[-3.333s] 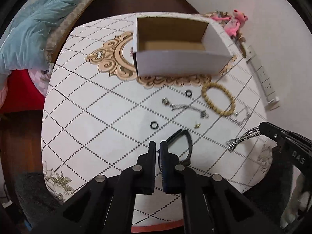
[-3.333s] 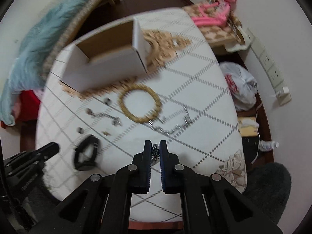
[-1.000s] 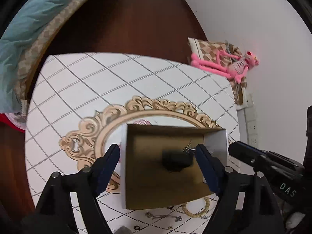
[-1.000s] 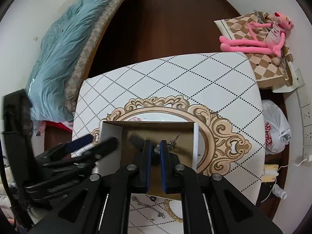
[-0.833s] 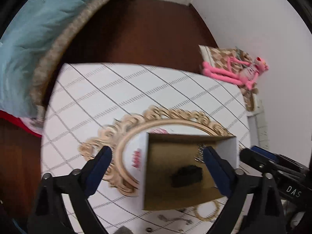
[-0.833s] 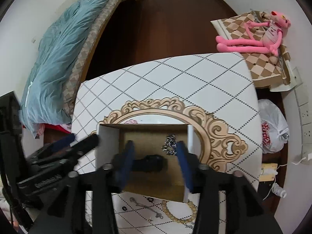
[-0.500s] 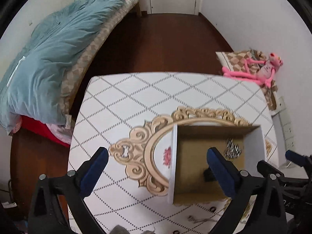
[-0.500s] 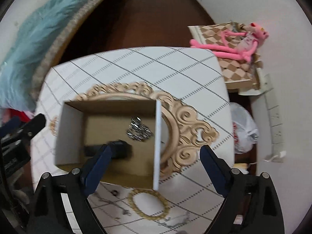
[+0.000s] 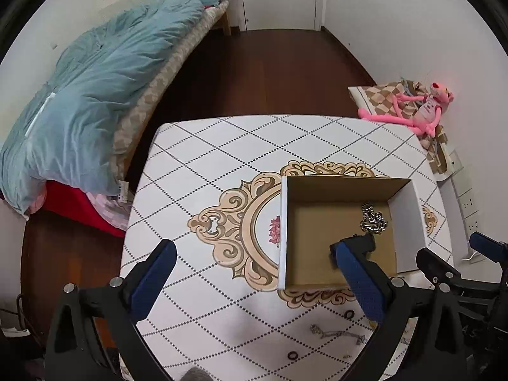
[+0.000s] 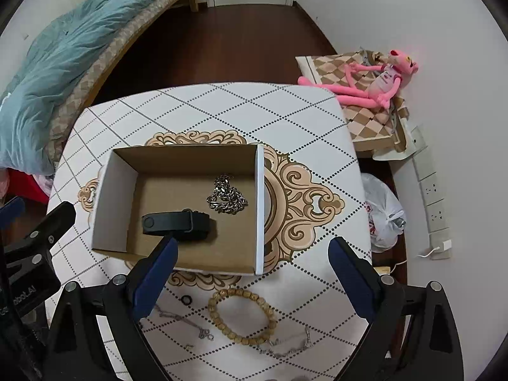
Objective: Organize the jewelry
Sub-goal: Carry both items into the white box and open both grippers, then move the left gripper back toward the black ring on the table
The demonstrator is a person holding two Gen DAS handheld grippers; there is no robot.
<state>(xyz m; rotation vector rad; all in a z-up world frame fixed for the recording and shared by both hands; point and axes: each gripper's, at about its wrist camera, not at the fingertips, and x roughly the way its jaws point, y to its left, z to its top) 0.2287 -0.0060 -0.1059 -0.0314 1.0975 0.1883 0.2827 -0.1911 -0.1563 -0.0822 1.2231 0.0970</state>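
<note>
An open cardboard box (image 10: 117, 184) (image 9: 408, 219) stands on the patterned table (image 10: 222, 108). In it lie a silver chain (image 10: 227, 198) (image 9: 373, 220) and a black band (image 10: 177, 222). On the table in front of the box lie a wooden bead bracelet (image 10: 243, 316), a thin silver chain (image 10: 285, 350), another thin chain (image 10: 187, 322) (image 9: 336, 333) and small black rings (image 10: 186, 300) (image 9: 349, 314). My right gripper (image 10: 254, 273) is open and empty above the box's near edge. My left gripper (image 9: 257, 279) is open and empty to the left of the box.
A bed with a blue quilt (image 9: 95, 95) stands to the left of the table. A pink plush toy (image 10: 371, 85) lies on a checkered cushion at the right. A white plastic bag (image 10: 382, 216) and a power strip (image 10: 431, 190) are on the floor at the right.
Both grippers carried the silver chain and the black band from the table to the box, opened and let them fall in. Both have since pulled back and risen, jaws wide.
</note>
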